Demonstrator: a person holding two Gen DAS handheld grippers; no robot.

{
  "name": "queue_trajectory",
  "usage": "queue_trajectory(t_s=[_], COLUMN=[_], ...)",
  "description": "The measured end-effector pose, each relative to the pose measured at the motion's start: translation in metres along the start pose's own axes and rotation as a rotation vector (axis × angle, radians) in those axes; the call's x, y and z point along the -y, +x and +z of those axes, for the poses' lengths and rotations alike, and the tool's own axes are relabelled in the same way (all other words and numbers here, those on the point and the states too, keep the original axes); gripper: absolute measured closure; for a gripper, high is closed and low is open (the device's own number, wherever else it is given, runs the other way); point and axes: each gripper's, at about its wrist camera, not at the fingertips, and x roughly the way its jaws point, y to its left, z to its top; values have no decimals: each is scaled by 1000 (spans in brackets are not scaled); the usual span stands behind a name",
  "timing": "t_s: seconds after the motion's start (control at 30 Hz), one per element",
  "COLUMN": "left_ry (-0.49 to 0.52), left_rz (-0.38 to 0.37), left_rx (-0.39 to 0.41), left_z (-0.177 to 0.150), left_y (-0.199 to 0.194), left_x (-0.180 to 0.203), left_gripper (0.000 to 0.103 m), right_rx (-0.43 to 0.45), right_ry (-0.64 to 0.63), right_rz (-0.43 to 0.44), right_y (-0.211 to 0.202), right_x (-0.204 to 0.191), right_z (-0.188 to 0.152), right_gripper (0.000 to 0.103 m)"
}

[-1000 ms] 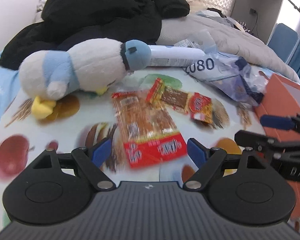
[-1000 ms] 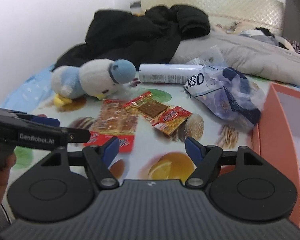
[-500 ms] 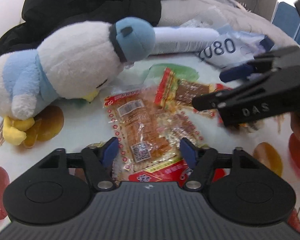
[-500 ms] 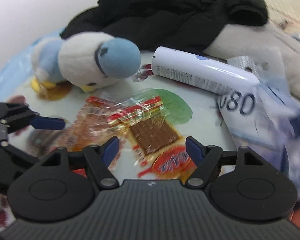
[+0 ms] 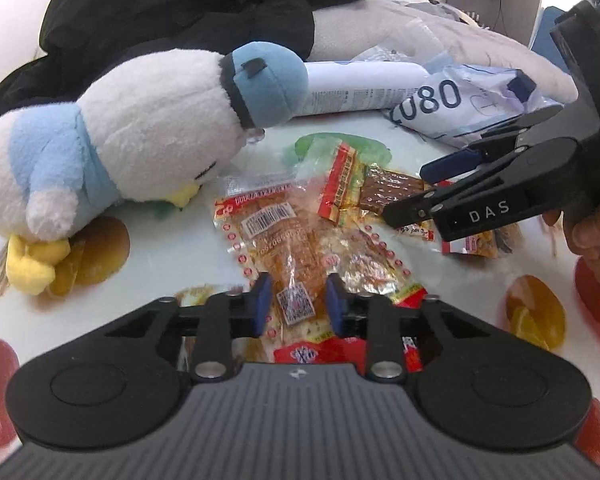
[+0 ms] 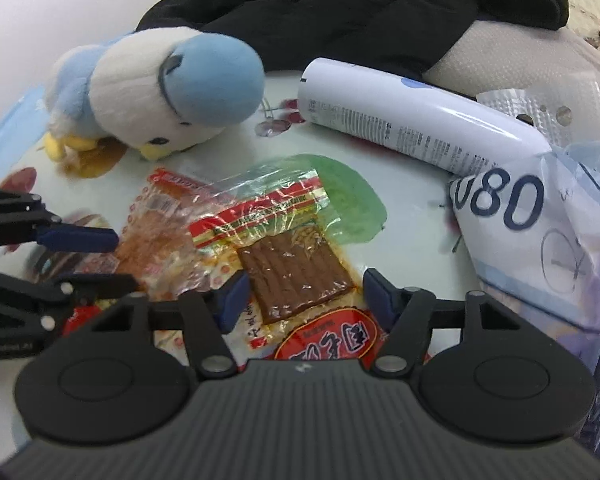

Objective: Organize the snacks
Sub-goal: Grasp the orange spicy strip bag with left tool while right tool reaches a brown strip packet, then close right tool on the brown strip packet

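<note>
My left hand-held gripper (image 5: 296, 307) had its blue pads closed in on the clear orange snack packet (image 5: 288, 248), pinching it near its red end on the fruit-print desk (image 5: 172, 248). My right hand-held gripper (image 6: 302, 298) stood with fingers apart, straddling the brown-strip snack packet (image 6: 296, 268), pads on either side but not visibly pressing. That packet partly overlapped the orange one. A blue-and-white plush bird (image 5: 140, 132) lay just left of both, a white tube (image 6: 412, 124) beyond, and a plastic bag marked 080 (image 6: 540, 224) to the right.
</note>
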Motion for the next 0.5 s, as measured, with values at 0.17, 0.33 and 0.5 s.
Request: queue_trajectory(t_s=[0.17,0.33,0.5], left_ry=[-14,-17,-89], left_rz=[-20,-50,-74], left_rx=[-22,-16,-15], left_z=[-19,-37,-35], left_y=[-13,-29,-30], left_x=[-1,5,0], left_gripper=[94,94,94], right_rx=[-13,-17,-23], right_ry=[11,69,184], right_rz=[-23,-78,-178], right_y=[-14,-30,-50], right_x=[-9,-19,-23], right_z=[-14,-37,-62], right_gripper=[40,40,40])
